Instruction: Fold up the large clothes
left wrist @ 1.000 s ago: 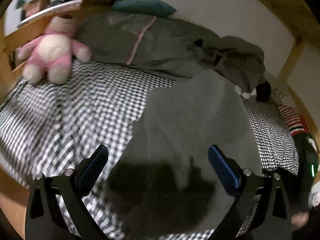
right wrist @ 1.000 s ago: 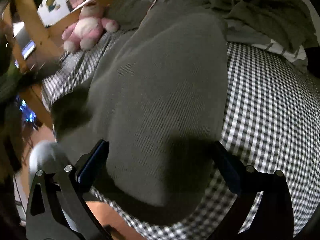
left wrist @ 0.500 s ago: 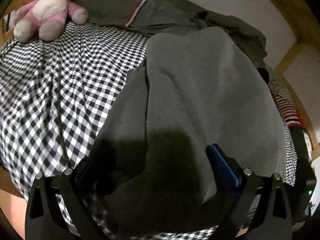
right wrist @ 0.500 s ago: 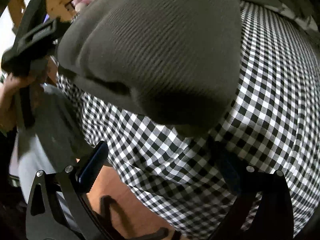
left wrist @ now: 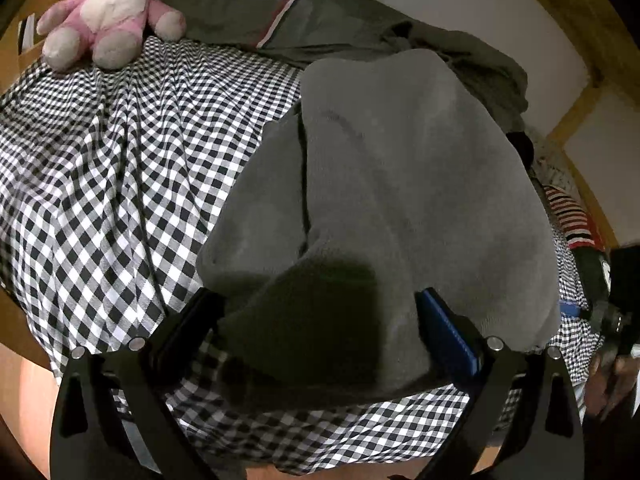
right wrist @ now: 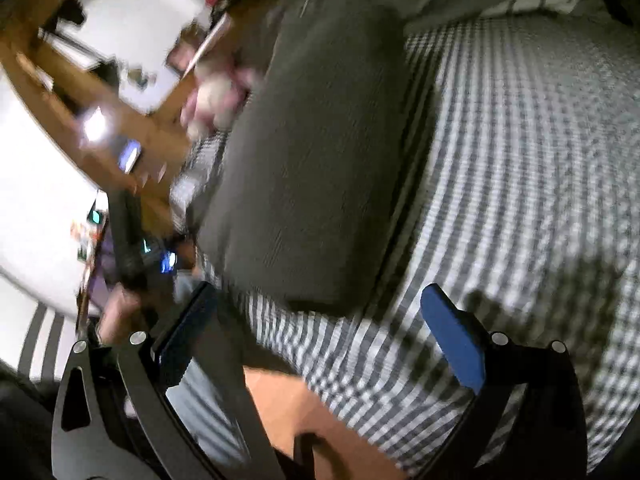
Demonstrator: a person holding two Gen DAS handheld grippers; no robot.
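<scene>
A large grey knit garment (left wrist: 392, 184) lies folded on the black-and-white checked bed sheet (left wrist: 100, 184), its near end at the bed's front edge. My left gripper (left wrist: 320, 320) stands open just in front of that near end, nothing between its fingers. The right wrist view is blurred by motion; there the same grey garment (right wrist: 320, 168) lies to the left on the checked sheet (right wrist: 520, 184). My right gripper (right wrist: 320, 320) is open and empty over the bed's front edge, to the garment's right.
A pink and white plush toy (left wrist: 108, 12) sits at the far left of the bed. A grey duvet (left wrist: 320, 24) is bunched along the back by the wall. Striped fabric (left wrist: 572, 220) lies at the right. Wooden bed frame (right wrist: 132, 128) stands left.
The left gripper has drawn back a little from the garment's near end. The right gripper has swung away to the right of the garment and tilted; its view is now blurred.
</scene>
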